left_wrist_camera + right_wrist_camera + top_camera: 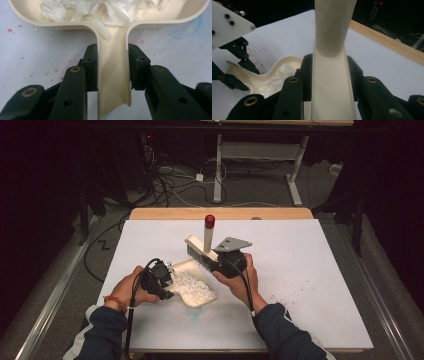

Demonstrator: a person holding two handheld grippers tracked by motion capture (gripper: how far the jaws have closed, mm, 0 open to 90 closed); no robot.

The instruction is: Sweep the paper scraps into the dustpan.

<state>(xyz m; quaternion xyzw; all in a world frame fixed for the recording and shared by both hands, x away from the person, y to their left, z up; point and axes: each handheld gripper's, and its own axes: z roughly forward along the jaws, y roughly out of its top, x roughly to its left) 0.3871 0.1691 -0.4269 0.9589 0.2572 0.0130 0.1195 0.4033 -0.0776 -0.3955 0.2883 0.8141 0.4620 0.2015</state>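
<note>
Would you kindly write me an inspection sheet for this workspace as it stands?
Surface: white table, red specks, a faint blue smudge by the dustpan.
Job's things: cream dustpan holding white scraps; brush, red-capped handle upright.
Clutter: nothing seen.
Grippers: left gripper shut on the dustpan handle; right gripper shut on the brush handle.
Cables: one trailing from each gripper; tangle on the floor.
Surroundings: dark room, desk legs beyond.

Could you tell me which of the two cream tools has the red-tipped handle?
The brush, held by the right gripper; the dustpan has a plain cream handle.
</note>
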